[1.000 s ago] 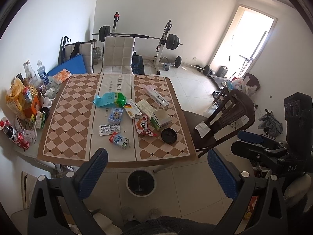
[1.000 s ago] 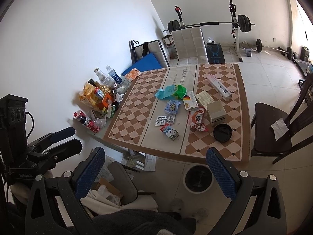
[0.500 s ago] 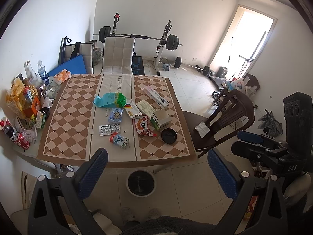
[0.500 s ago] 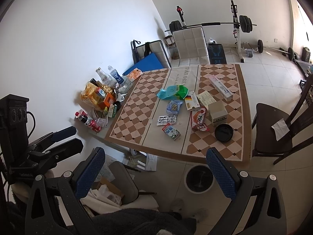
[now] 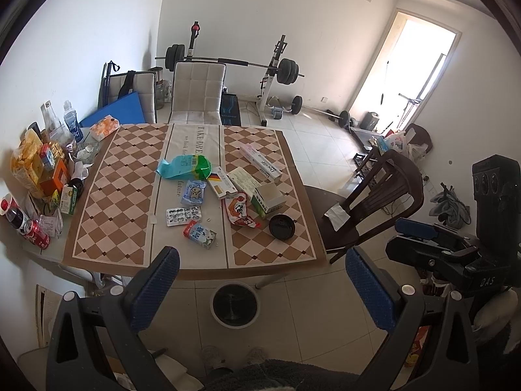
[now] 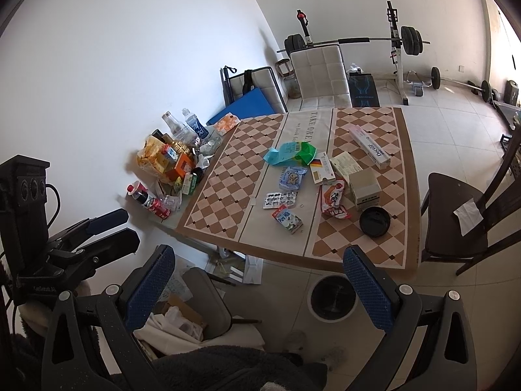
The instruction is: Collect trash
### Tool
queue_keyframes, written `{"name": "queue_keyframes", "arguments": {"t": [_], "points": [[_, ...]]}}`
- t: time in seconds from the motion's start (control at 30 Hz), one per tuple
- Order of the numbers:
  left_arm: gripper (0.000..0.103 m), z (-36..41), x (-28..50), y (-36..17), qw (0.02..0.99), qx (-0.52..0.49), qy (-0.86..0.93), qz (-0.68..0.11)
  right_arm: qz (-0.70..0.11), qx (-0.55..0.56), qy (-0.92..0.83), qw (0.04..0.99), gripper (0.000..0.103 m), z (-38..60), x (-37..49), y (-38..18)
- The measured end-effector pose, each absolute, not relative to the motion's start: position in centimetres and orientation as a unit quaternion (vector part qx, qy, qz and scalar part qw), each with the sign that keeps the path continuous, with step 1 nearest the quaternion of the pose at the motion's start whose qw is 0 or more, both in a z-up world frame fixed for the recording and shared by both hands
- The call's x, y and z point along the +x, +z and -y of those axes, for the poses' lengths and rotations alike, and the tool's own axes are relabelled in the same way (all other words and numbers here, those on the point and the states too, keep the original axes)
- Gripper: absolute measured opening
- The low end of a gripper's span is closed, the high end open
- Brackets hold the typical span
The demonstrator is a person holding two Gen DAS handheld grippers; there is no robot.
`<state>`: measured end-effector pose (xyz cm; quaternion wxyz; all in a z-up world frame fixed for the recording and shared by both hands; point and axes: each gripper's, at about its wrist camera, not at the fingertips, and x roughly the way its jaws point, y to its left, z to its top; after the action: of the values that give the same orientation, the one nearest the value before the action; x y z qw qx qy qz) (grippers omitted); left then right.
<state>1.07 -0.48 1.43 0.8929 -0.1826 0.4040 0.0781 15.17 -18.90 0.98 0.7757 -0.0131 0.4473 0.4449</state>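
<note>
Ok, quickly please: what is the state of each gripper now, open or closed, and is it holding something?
Left gripper: open, holding nothing, off the near edge of the table.
Right gripper: open, holding nothing, also short of the table.

Checkered table [image 5: 97, 215] bears milk carton [image 5: 199, 234], blister pack [image 5: 183, 215], black lid [image 5: 282, 226].

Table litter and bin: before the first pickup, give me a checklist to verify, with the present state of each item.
1. Left gripper open and empty: ok.
2. Right gripper open and empty: ok.
3. Trash bin on the floor at the table's near edge, mouth unobstructed: ok.
4. Milk carton lying nearest the front edge, nothing on top: ok.
5. Grippers within reach of the table: not ok, both are held back from it.
6. Whether the black lid counts as trash: cannot tell.
</note>
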Motion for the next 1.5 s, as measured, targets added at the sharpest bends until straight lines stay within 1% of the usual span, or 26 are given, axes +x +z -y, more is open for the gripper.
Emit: {"name": "queue_keyframes", "arguments": {"t": [0.67,0.8,0.9,0.93,1.03,1.13,1.27,1.37,1.5], "points": [[0.103,0.6,0.8,0.9,0.893,-0.183,0.072,-0.406,-0.448,-0.013,0.445,0.775,0.103,18.5,15.2,0.7],[0.103,-0.2,1.8,-0.6,0.890,-0.138,0.142,-0.411,-0.454,-0.004,0.429,0.781,0.103,18.2,15.5,0.2],[0.103,-1.6,3.3,-3.3,0.878,-0.102,0.200,-0.422,-0.455,-0.004,0.380,0.805,0.103,17.8,16.0,-1.4],[0.103,-2.2,4.0,-4.5,0.871,-0.098,0.216,-0.431,-0.458,-0.008,0.357,0.814,0.103,17.3,16.8,-2.9],[0.103,-5.2,5.8,-8.4,0.846,-0.101,0.262,-0.453,-0.475,-0.012,0.310,0.823,0.103,16.5,19.5,-5.7],[0.103,-7.7,7.7,-13.0,0.808,-0.123,0.298,-0.493,-0.512,-0.023,0.277,0.813,0.103,15.5,23.9,-9.4],[0.103,-10.9,9.7,-19.8,0.738,-0.226,0.318,-0.550,-0.546,-0.058,0.240,0.801,0.103,13.4,30.6,-15.1],[0.103,-12.4,11.3,-25.6,0.670,-0.317,0.341,-0.579,-0.564,-0.092,0.227,0.788,0.103,11.1,36.5,-20.1],[0.103,-13.7,14.4,-31.8,0.594,-0.416,0.357,-0.588,-0.607,-0.126,0.229,0.751,0.103,7.9,43.6,-26.9]]}}
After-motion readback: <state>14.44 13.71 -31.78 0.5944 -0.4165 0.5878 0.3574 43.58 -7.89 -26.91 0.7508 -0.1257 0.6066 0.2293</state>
